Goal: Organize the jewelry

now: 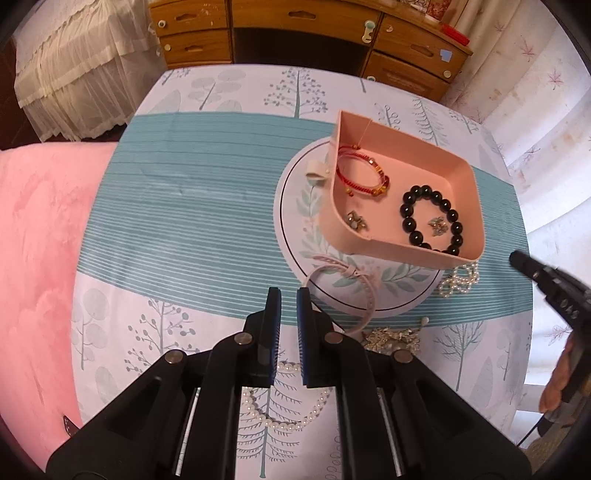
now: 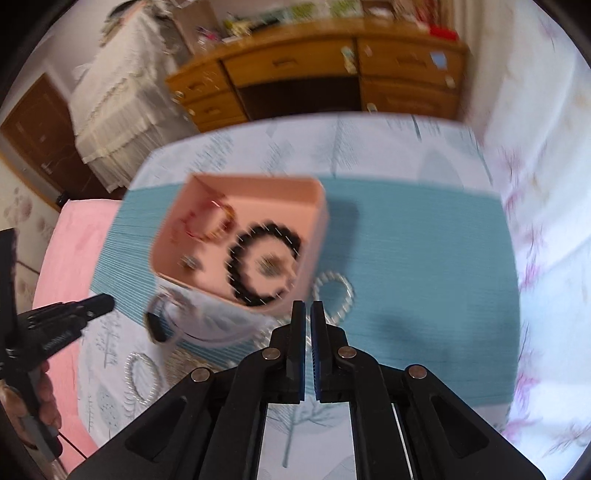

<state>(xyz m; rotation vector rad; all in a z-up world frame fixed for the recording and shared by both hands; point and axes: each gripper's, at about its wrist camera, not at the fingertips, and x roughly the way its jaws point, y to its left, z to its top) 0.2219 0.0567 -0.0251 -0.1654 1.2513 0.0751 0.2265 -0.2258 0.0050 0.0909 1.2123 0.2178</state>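
A pink tray [image 1: 458, 177] stands on the table and holds a red cord bracelet [image 1: 360, 173], a black bead bracelet [image 1: 432, 218] and two small metal charms [image 1: 356, 221]. A pink strap [image 1: 354, 291], a small pearl bracelet [image 1: 460, 280], a gold brooch [image 1: 391, 338] and a pearl necklace [image 1: 288, 413] lie loose in front of it. My left gripper [image 1: 289, 295] is nearly shut and empty above the necklace. My right gripper [image 2: 307, 308] is nearly shut and empty near the tray [image 2: 314, 221]; that view is blurred.
The table wears a teal and white tree-print cloth [image 1: 192, 206]. A small white clip [image 1: 317, 168] lies left of the tray. A pink blanket [image 1: 33, 258] lies to the left. A wooden dresser [image 1: 306, 33] stands behind the table.
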